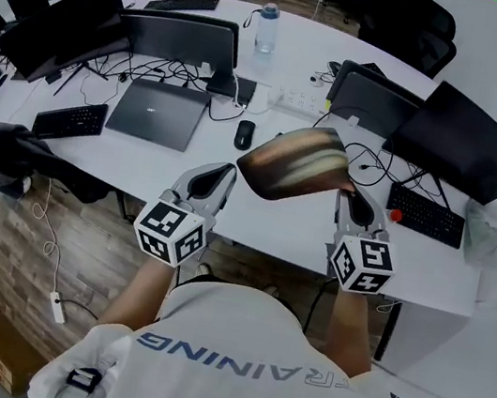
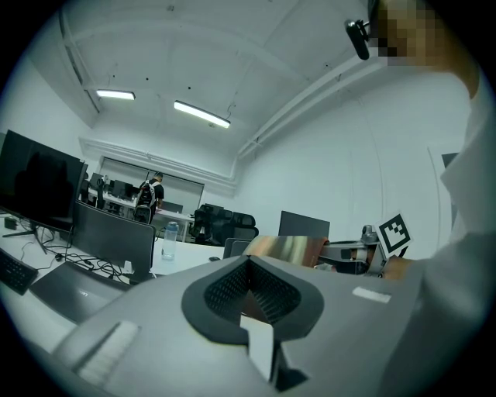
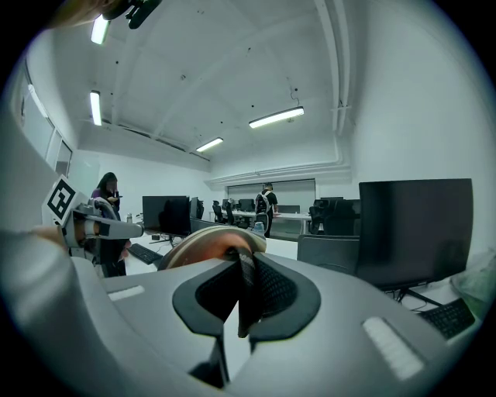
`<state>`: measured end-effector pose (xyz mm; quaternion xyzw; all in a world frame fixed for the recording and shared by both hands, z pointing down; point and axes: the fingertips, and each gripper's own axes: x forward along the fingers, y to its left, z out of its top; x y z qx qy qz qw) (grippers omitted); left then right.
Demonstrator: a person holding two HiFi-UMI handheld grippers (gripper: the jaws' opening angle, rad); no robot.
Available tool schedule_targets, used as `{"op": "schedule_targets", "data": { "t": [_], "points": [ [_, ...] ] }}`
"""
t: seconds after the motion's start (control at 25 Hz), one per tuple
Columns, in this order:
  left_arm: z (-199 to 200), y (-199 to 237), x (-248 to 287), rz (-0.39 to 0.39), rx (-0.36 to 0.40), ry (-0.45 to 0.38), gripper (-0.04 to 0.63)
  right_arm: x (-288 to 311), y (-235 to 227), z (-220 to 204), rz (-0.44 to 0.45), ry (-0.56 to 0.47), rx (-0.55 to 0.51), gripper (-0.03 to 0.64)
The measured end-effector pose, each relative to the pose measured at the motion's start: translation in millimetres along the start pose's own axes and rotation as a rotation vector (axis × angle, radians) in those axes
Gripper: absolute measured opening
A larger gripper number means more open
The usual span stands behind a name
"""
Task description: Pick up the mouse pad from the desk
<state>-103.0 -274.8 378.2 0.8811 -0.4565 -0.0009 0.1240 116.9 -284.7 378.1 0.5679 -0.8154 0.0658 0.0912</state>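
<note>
Head view is showing the left gripper [image 1: 228, 172] hovering with its fingers together, tips just beside the left edge of the pad [image 1: 293, 163]; whether they are touching it is unclear. The pad is hanging curled in the air, clear of the worktop [image 1: 157, 175] below it, its brown face showing. At the pad's right edge, the right gripper [image 1: 346, 193] is clamping its fingers on the rim.

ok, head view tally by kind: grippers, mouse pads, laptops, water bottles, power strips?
grippers: 2, left gripper and right gripper
mouse pad: 1
laptop: 1
water bottle: 1
power strip: 1
total: 6
</note>
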Motion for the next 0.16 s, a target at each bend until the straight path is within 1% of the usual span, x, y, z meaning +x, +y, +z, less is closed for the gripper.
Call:
{"op": "schedule_targets", "data": {
  "t": [0.16],
  "points": [
    [0.7, 0.0, 0.0, 0.0, 0.0, 0.001, 0.0, 0.6, 0.7, -0.7, 0.001, 0.005, 0.001, 0.043]
  ]
}}
